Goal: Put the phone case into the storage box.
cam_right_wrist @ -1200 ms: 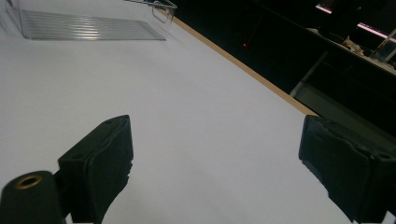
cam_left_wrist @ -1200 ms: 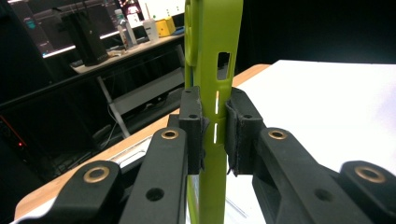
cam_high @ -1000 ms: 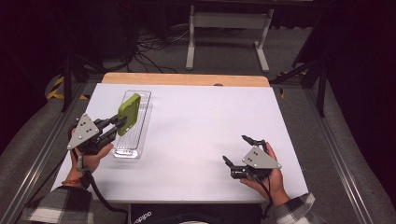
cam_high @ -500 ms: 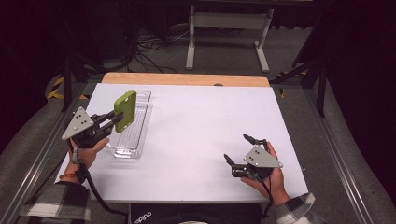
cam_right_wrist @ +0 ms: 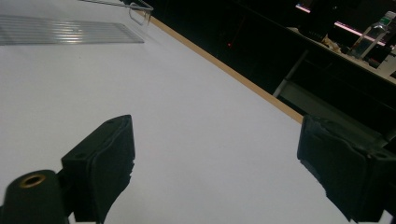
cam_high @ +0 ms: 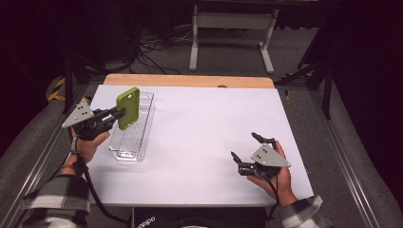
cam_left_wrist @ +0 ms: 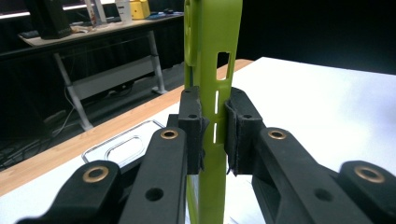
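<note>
Left gripper (cam_high: pixel 115 115) clamps green case (cam_high: pixel 128 108), frame left, above tray (cam_high: pixel 142 135); I'd hold it upright. Right gripper (cam_high: pixel 247 154) agape, empty.

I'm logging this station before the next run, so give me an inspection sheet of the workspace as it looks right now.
Surface: white table top with a wooden strip along the far edge, no marks seen.
Job's things: green phone case held on edge above the clear tray; tray lies flat at the table's left.
Clutter: nothing seen.
Grippers: left gripper shut on the phone case; right gripper open, holding nothing, low over the table's near right.
Cables: black cable trails from the left gripper; loose cables on the floor behind.
Surroundings: dark room, white desk frame beyond the table.
</note>
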Action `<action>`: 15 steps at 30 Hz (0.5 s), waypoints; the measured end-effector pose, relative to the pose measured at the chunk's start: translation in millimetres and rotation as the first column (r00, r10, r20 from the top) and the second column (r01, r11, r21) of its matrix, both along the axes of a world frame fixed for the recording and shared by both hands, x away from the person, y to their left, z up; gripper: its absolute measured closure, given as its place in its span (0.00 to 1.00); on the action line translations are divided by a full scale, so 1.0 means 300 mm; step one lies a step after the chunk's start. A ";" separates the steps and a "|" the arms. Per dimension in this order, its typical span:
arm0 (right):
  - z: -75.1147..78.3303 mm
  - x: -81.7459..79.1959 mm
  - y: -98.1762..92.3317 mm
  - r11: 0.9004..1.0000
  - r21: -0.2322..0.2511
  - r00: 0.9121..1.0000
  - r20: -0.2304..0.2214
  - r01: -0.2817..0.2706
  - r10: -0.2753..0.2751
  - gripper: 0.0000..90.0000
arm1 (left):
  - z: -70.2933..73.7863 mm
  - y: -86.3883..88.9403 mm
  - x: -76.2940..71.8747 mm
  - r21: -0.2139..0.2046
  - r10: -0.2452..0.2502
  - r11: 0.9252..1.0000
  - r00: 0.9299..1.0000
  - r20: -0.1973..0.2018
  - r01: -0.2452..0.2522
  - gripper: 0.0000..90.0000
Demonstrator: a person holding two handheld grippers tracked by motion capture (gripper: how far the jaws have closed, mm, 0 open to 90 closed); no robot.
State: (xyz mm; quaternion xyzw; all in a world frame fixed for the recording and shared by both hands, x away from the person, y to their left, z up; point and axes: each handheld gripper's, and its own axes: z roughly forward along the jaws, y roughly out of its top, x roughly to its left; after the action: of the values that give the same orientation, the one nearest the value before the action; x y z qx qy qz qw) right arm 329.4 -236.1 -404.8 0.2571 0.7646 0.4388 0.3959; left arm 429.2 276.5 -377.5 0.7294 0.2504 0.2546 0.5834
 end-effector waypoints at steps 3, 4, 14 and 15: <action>-0.004 0.000 0.006 1.000 -0.006 1.000 -0.002 -0.004 0.004 0.13 | -0.002 -0.011 0.025 0.012 -0.008 1.000 1.000 -0.006 0.008 0.88; -0.005 0.000 0.008 1.000 -0.009 1.000 -0.005 -0.006 0.006 0.13 | -0.002 -0.016 0.033 0.013 -0.010 1.000 1.000 -0.007 0.010 0.88; -0.025 0.004 0.036 0.999 -0.030 0.999 -0.028 -0.027 0.027 0.13 | -0.006 -0.036 0.125 0.037 -0.032 0.999 0.998 -0.045 0.034 0.88; -0.027 0.004 0.037 0.999 -0.032 0.999 -0.029 -0.028 0.027 0.13 | -0.007 -0.037 0.133 0.038 -0.033 0.999 0.998 -0.049 0.035 0.88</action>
State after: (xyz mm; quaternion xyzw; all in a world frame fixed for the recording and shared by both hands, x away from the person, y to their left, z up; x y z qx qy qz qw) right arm 330.7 -225.1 -412.8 0.2464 0.7808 0.4280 0.3828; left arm 469.2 265.4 -379.7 0.7507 0.2469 0.2317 0.5673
